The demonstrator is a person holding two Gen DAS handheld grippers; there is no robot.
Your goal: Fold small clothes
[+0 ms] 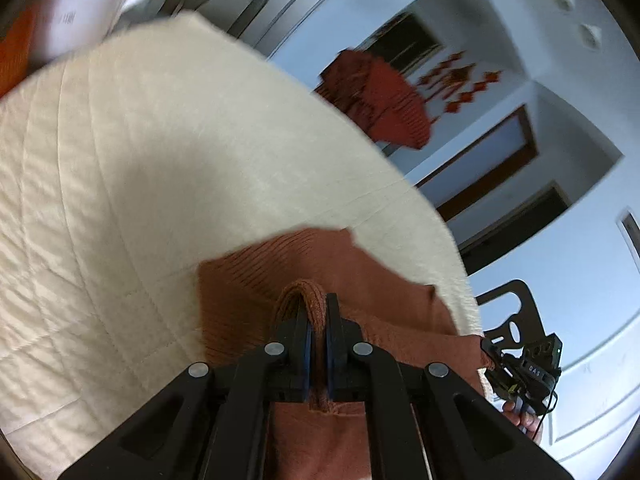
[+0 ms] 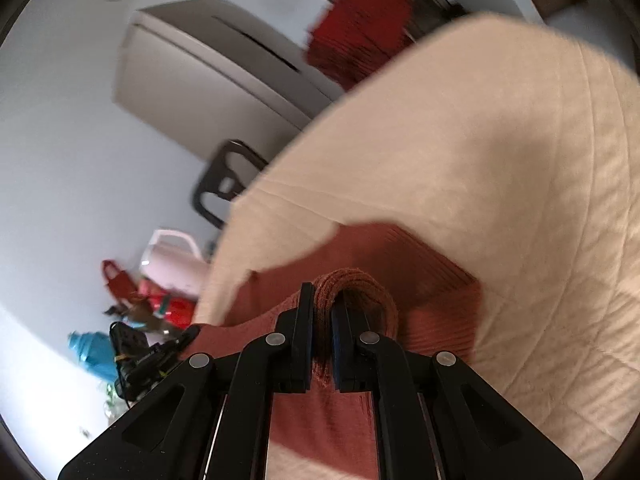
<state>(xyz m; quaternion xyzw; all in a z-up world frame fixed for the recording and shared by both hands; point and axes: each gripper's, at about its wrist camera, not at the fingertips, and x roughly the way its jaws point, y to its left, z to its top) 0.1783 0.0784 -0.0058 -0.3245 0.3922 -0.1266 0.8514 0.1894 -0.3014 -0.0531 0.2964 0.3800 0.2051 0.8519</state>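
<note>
Two tongs each pinch a rolled edge of one rust-orange knit garment (image 1: pixel 248 280) over the cream quilted bed (image 1: pixel 120 180). From the left wrist, the left tongs (image 1: pixel 316 320) are clamped on that edge; the right tongs' body, at the far right, reads "DAS". From the right wrist, the right tongs (image 2: pixel 322 312) clamp the same garment. I judge the fold is mid-carry, unfinished; more red clothes (image 2: pixel 360 28) wait beyond.
</note>
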